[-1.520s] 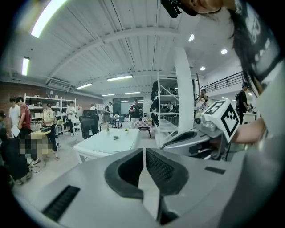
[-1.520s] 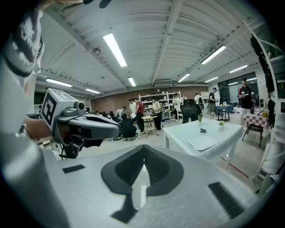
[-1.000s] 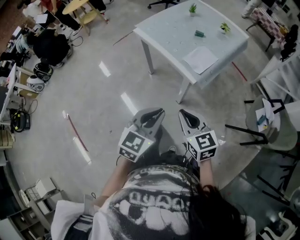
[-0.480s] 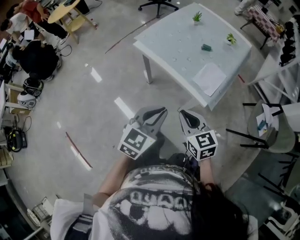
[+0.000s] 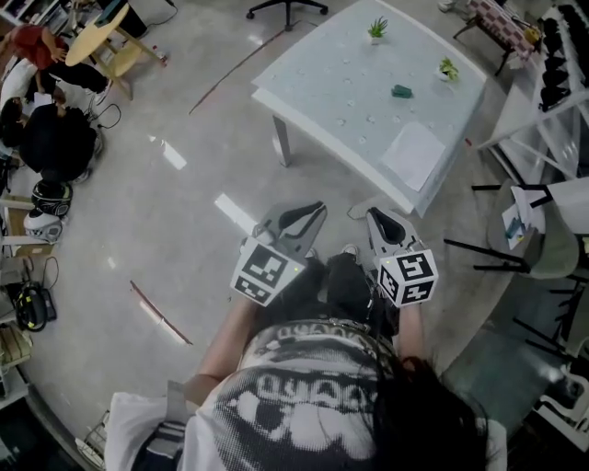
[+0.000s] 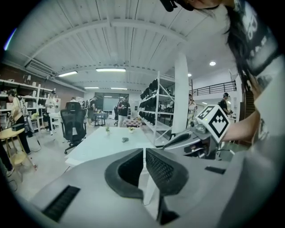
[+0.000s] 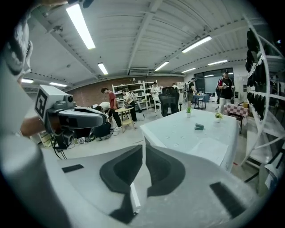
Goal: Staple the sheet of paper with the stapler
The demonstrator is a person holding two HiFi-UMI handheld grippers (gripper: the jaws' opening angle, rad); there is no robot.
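The sheet lay flat on the white table, close to the corner nearest the person. Its long axis ran from that edge inward toward the stapler. The stapler sat apart from the sheet, further in on the tabletop, with a small plant just beyond it to the right and another plant at the far edge. It was too small to tell which way its mouth faced. Nothing touched sheet or stapler.

Both grippers were held low in front of the person's body, over the floor and short of the table, well apart from the sheet and the stapler. From them the sheet lay ahead and to the right, with the stapler beyond it on much the same line. The right gripper was the nearer of the two: in its own view the sheet showed to the right of its jaws and the stapler above the sheet. Its jaws were opening, with only a narrow slit between the pads and nothing in it. The left gripper had its jaws drawn together on nothing, and in its view the stapler appeared far off, a little left of the jaw line.

By my reading the stapling had not begun. The coming move would be an approach to that near corner, with the right gripper better placed for the stapler and the left free to steady the sheet
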